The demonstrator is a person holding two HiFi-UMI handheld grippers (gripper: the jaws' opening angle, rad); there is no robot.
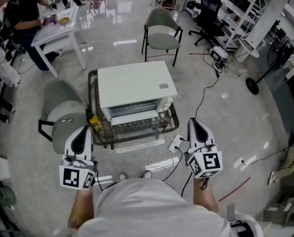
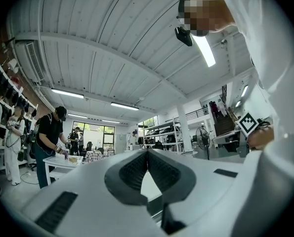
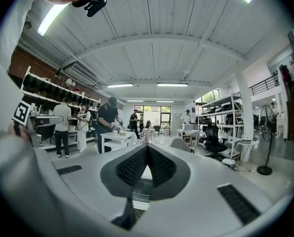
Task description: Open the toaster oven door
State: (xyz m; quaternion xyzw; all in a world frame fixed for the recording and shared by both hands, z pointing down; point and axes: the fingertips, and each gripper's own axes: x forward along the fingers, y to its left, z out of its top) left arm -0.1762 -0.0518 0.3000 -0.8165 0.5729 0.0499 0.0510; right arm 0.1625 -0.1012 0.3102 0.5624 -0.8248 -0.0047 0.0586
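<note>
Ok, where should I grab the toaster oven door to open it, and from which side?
The pale bar across the door, approached from your near side. The toaster oven faces you and the bar runs left to right, so jaws closing above and below it should fit.

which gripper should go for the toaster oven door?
Right, narrowly: the right gripper sits nearer the toaster oven door than the left gripper. Both are shut, empty, and neither is touching it.
</note>
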